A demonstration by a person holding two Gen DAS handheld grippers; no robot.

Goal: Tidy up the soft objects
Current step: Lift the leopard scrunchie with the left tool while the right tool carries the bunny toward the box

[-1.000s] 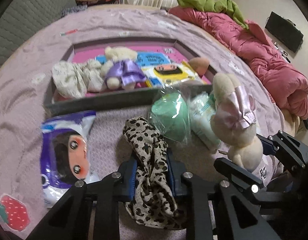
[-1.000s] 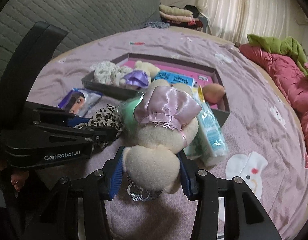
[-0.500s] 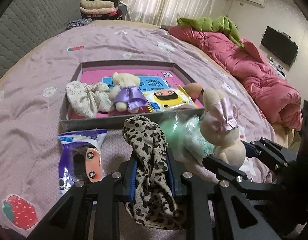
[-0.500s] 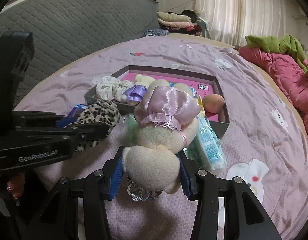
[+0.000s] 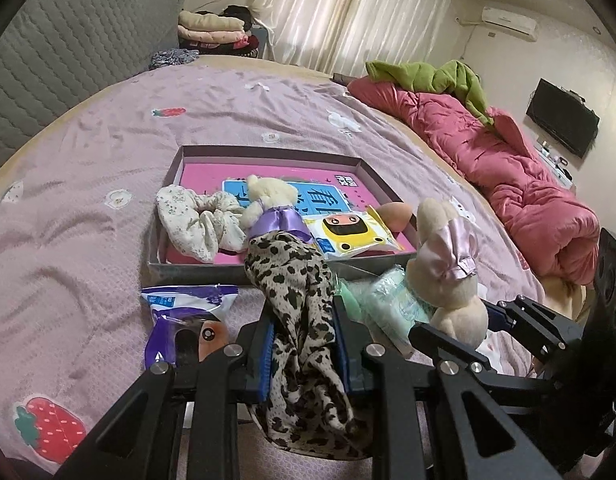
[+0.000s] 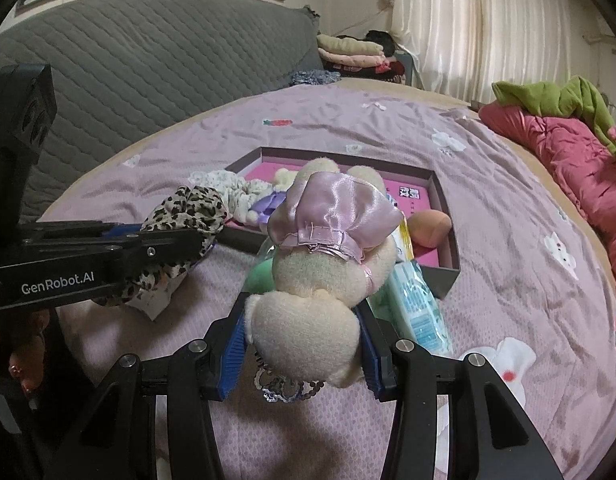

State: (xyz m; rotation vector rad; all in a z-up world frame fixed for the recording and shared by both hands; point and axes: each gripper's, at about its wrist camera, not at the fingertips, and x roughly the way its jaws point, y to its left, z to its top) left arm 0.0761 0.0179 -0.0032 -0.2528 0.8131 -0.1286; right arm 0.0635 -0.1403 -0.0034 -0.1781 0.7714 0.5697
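Note:
My left gripper (image 5: 304,336) is shut on a leopard-print cloth (image 5: 296,300), held above the bed just in front of the shallow box (image 5: 268,153). To its right my right gripper (image 6: 302,344) is shut on a cream plush bunny (image 6: 324,264) with a pink satin bow, gripping its lower body. Inside the pink-bottomed box lie a white floral scrunchie (image 5: 196,224), a small plush bear (image 5: 268,208) in a purple dress, a yellow wipes pack (image 5: 352,236) and a peach sponge (image 5: 394,214). The right wrist view shows the leopard cloth (image 6: 188,212) hanging from the left gripper (image 6: 164,236).
On the lilac bedspread before the box lie a purple cartoon packet (image 5: 180,320), a green item in plastic (image 5: 350,300) and a teal tissue pack (image 6: 418,304). A pink quilt (image 5: 528,184) runs along the right. A grey padded headboard (image 5: 48,60) stands at the left.
The left gripper has risen with the leopard cloth, so the box and the packets look farther and lower. The right gripper and its bunny have hardly moved.

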